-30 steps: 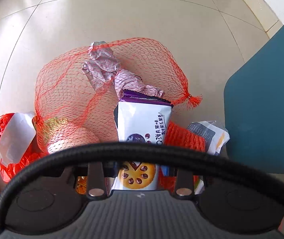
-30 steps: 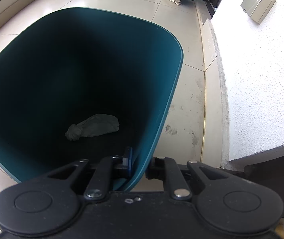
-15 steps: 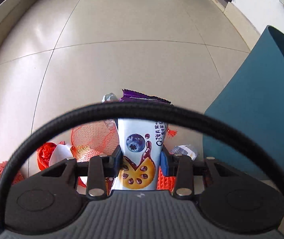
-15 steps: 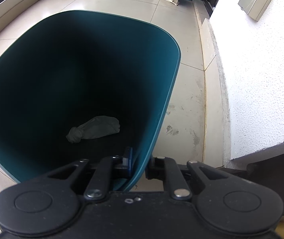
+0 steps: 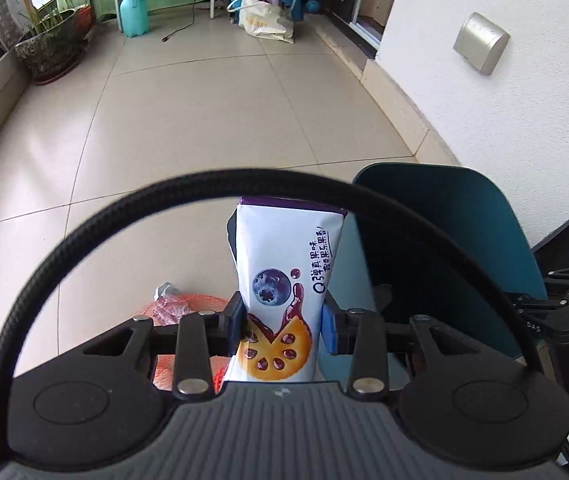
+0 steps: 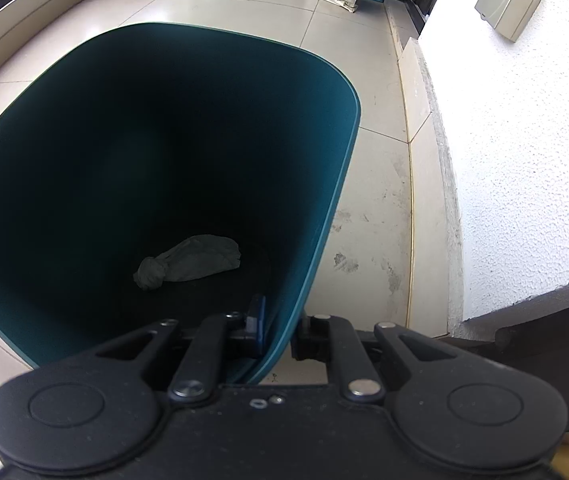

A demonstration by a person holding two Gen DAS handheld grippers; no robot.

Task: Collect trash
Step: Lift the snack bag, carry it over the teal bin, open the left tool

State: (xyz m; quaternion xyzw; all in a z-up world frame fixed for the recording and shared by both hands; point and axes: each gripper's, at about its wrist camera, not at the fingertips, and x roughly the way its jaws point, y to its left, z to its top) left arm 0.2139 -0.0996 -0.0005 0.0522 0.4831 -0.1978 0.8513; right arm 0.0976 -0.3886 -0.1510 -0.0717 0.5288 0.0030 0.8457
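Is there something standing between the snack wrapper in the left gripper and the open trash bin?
Nothing visible. The left gripper holds the snack wrapper just left of the teal bin; the right gripper clamps its rim, and only a grey wad lies inside.

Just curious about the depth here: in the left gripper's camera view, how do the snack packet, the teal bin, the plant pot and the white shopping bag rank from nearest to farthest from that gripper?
1. Snack packet: clamped in the left gripper.
2. Teal bin: just right.
3. Plant pot, far left, and white shopping bag, far centre: too close to call.
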